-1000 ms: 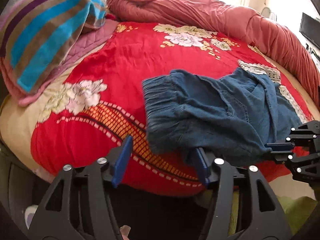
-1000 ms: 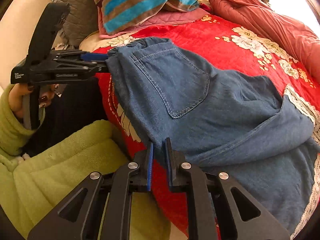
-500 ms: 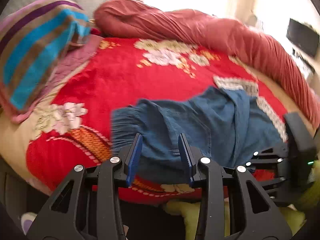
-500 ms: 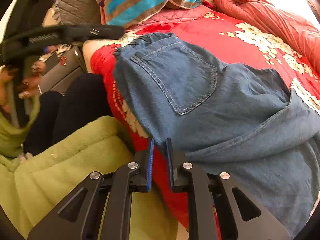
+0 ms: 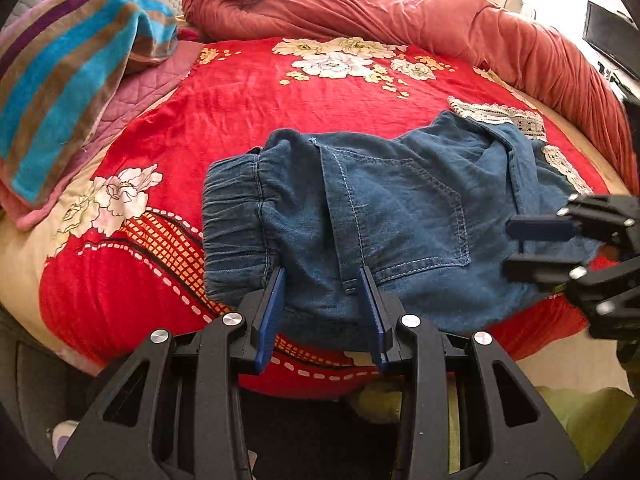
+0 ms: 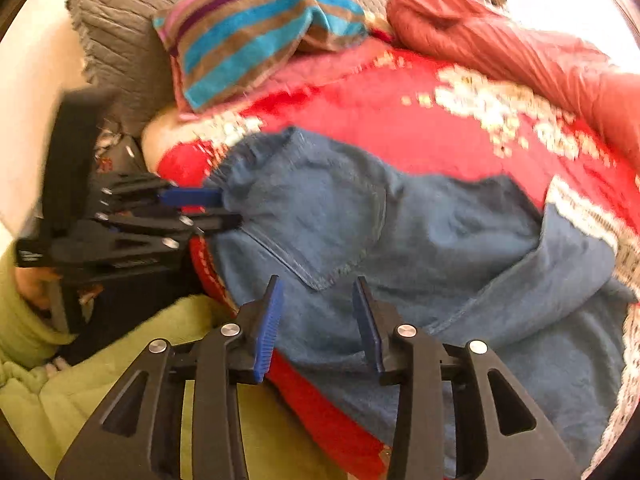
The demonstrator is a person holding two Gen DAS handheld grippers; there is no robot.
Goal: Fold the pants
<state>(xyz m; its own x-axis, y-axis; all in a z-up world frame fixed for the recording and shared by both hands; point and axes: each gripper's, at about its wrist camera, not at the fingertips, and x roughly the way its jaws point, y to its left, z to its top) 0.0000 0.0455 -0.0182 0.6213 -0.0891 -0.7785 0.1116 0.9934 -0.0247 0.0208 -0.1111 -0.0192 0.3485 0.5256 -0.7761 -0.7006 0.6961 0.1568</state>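
Observation:
Blue denim pants (image 5: 384, 216) lie folded on the red flowered bedspread (image 5: 280, 92), elastic waistband to the left, back pocket up. They also show in the right wrist view (image 6: 420, 248). My left gripper (image 5: 324, 284) is open, its jaws astride the pants' near edge by the waistband. My right gripper (image 6: 316, 292) is open over the near edge of the pants, below the pocket. The right gripper shows in the left wrist view (image 5: 536, 244) at the pants' right side. The left gripper shows in the right wrist view (image 6: 208, 208) at the waistband.
A striped blue and brown towel (image 5: 68, 68) lies on pillows at the far left. A rolled rust-red quilt (image 5: 400, 8) runs along the back and right of the bed. Green fabric (image 6: 80, 392) lies below the bed's near edge.
My right gripper has opened and let go of the pants' edge. My left gripper has moved back to the waistband's near edge with its jaws open. The pants lie flatter.

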